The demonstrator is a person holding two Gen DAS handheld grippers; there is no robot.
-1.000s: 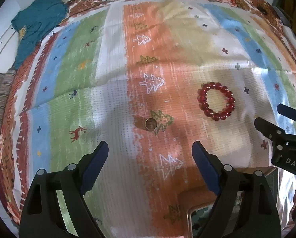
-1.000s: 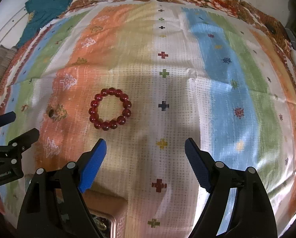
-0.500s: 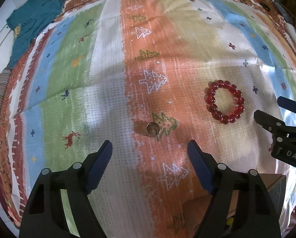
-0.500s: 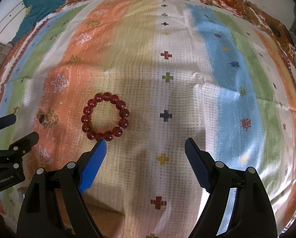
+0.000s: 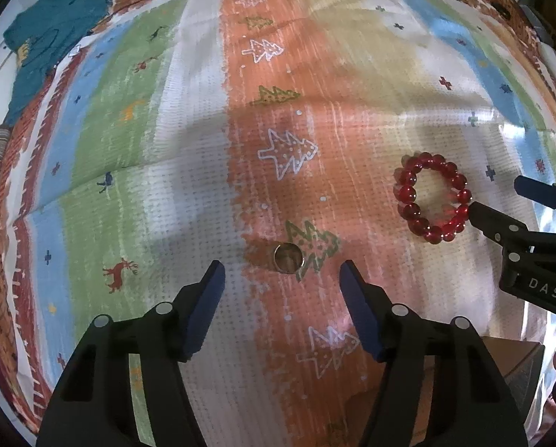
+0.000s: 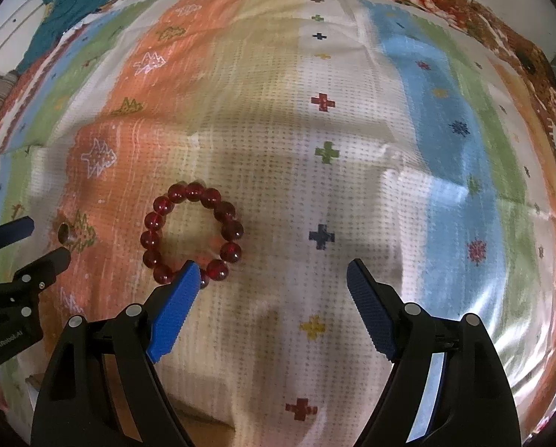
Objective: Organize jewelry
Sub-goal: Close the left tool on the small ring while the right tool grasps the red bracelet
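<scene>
The small gold ring [image 5: 288, 257] lies flat on the orange stripe of the patterned cloth [image 5: 188, 171], right beside a green tree motif, and the left tongs [image 5: 280, 275] hang just short of it, spread wide, the ring sitting in line with the gap. To its right the red bead bracelet [image 6: 191, 231] rests in a neat loop, apart from the ring. The right tongs [image 6: 269, 275] are wide too, holding nothing, one fingertip [image 6: 188, 273] overlapping the bracelet's near beads. This looks like the approach for two pickups, none made yet. Next, I'd say, the left tongs must drop low and pinch the thin ring squarely, or it slips on the cloth.
</scene>
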